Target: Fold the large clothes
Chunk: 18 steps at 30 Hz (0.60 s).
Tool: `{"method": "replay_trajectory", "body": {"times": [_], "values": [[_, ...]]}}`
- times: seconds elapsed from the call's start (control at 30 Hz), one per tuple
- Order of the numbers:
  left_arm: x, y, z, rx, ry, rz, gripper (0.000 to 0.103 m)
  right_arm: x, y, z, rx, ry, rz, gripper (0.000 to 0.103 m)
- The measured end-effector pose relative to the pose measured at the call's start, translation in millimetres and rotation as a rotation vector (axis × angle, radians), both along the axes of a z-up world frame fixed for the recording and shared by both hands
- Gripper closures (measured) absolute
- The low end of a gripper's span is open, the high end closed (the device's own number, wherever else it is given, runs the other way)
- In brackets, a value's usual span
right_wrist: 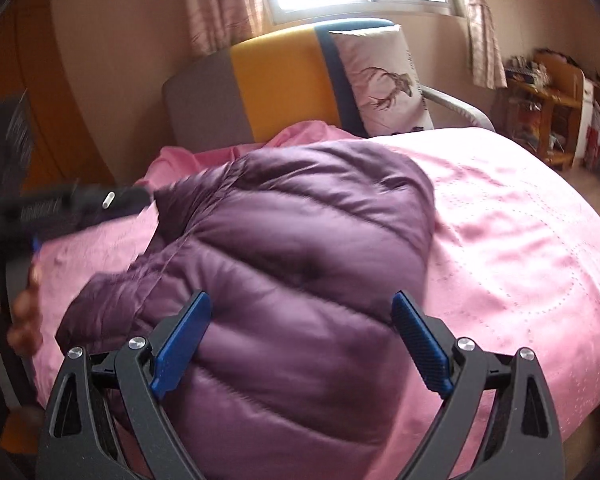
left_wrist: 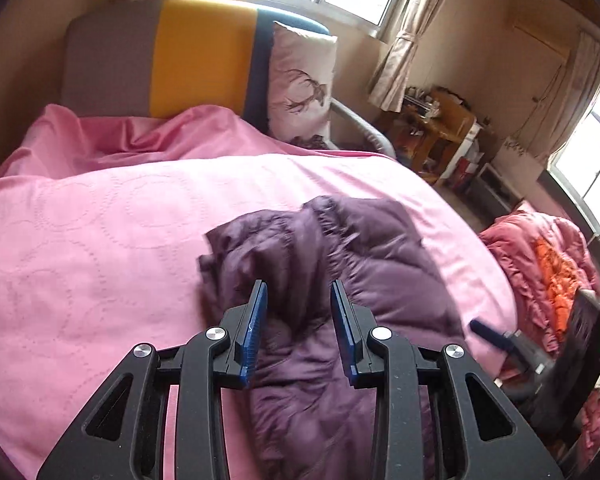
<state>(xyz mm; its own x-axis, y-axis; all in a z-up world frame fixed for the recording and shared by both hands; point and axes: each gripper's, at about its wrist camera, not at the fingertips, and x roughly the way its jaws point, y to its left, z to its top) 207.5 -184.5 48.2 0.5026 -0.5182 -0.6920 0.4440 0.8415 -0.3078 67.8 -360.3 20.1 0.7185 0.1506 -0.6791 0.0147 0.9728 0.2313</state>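
The purple puffer jacket [right_wrist: 284,280] lies bunched up on the pink bedspread [left_wrist: 80,240], toward the bed's near edge, well short of the headboard [right_wrist: 272,80]. Both tongs are apart and holding nothing: the left gripper [left_wrist: 299,300] has a narrowish gap with a hump of jacket between its pads, and the right gripper [right_wrist: 300,312] is spread wide over the quilted panel. My worry is that this shiny fabric looks slippery and puffy, so a shallow pinch probably grabs only the outer shell and slides off, and the fold springs back open.
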Motion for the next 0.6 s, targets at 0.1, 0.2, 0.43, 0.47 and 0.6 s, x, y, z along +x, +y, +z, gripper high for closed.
{"method": "replay_trajectory", "body": {"times": [0.1, 0.2, 0.43, 0.47, 0.6], "values": [[5.2, -20.6, -3.7, 0.005, 0.014, -0.028, 0.072, 3.4, 4.4, -19.2, -0.043, -0.004, -0.005, 0.011], [17.7, -38.2, -24.7, 0.045, 0.052, -0.025, 0.072, 5.8, 5.9, -27.9, -0.068, -0.005, -0.012, 0.011], [23.7, -24.4, -77.0, 0.056, 0.040, 0.020, 0.072, 11.7, 30.0, -52.5, -0.125, -0.010, 0.012, 0.011], [21.9, -23.2, -80.3, 0.065, 0.021, 0.018, 0.072, 12.0, 31.3, -57.0, -0.124, -0.008, 0.016, 0.011], [19.1, -12.2, -101.3, 0.030, 0.005, 0.025, 0.072, 12.5, 38.1, -63.3, -0.155, -0.001, 0.013, 0.011]]}}
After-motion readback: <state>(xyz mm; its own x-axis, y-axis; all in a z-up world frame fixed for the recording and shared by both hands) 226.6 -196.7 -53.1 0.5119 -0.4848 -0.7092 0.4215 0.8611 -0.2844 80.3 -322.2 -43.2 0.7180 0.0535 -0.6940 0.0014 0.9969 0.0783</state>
